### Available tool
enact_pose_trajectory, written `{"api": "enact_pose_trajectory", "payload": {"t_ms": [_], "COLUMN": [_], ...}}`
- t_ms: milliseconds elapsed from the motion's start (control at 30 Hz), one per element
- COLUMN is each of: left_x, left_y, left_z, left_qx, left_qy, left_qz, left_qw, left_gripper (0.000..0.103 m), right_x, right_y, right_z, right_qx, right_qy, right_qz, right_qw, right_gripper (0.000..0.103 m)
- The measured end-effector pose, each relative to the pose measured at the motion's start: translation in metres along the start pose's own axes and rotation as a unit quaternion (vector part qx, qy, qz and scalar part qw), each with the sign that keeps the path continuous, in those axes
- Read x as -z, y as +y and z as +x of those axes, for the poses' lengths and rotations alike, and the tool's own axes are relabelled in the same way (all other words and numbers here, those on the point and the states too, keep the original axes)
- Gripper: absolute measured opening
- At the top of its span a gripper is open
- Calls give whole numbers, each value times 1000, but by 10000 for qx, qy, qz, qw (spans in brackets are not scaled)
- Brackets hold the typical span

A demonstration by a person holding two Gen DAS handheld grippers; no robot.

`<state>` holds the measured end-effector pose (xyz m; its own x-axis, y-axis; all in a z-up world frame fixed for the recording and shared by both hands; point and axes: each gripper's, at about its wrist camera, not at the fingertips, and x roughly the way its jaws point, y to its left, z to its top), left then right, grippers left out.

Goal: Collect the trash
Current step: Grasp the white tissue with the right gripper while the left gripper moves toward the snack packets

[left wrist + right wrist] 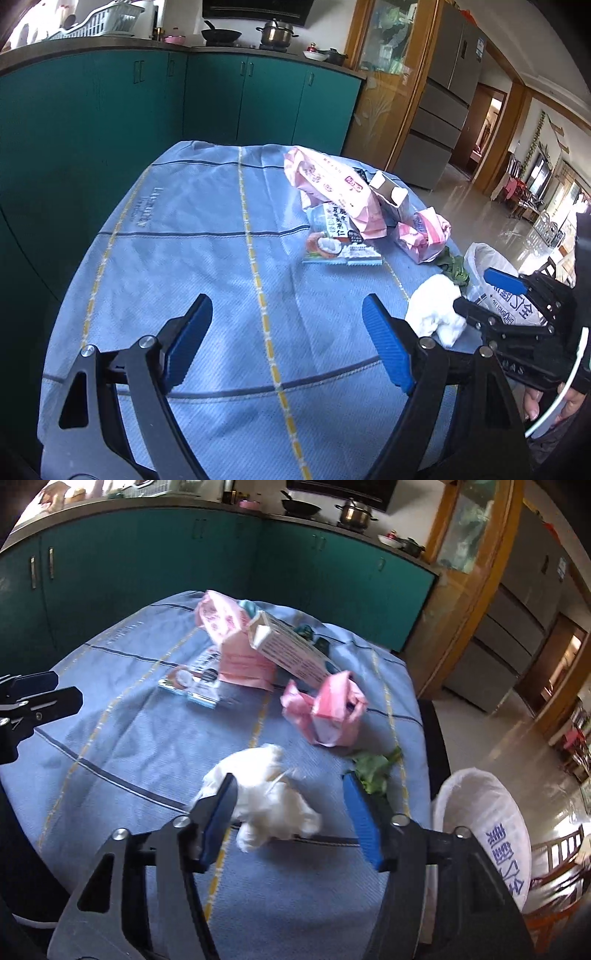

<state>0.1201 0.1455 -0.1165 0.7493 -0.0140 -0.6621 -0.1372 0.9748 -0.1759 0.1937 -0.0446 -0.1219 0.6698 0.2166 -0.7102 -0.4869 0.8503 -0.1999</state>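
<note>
The right gripper point(290, 812) stands partly open with the crumpled white tissue point(266, 794) between its jaws; whether the pads press it I cannot tell. If they don't, the tissue may drop onto the blue cloth point(129, 738) short of the white trash bag point(480, 812) to its right. The left gripper point(288, 343) hangs wide and empty, the pink wrappers point(332, 192) well ahead, and could snag the cloth

A wide stretch of bare blue tablecloth point(184, 266) lies open at left and near. Far right, pink wrappers point(332, 184), a carton point(291, 650) and a snack packet point(332, 240) crowd together; crumpled tissue point(266, 794) and greens point(373, 771) block the near-right edge beside the bin bag point(480, 812).
</note>
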Motion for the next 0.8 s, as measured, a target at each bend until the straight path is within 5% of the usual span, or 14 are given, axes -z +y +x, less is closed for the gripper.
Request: {"api": "enact_pose_trajectory", "payload": {"t_ms": [300, 600, 800], "left_x": [-43, -51, -51], "left_y": [-40, -63, -48], "left_z": [72, 122, 119], "left_qx": [556, 353, 380], "left_qy": [555, 881, 844], "left_qz": [159, 585, 599], "left_qw": [9968, 9938, 9939], "left_gripper": [88, 90, 60], "right_x": [15, 27, 28], "right_y": [-14, -25, -28], "right_z": [-2, -12, -12], "right_qx": [58, 131, 57], "right_qy": [77, 85, 69], "right_qz": [302, 461, 532], "right_qw": [9995, 9988, 9985], "right_gripper": [69, 69, 69]}}
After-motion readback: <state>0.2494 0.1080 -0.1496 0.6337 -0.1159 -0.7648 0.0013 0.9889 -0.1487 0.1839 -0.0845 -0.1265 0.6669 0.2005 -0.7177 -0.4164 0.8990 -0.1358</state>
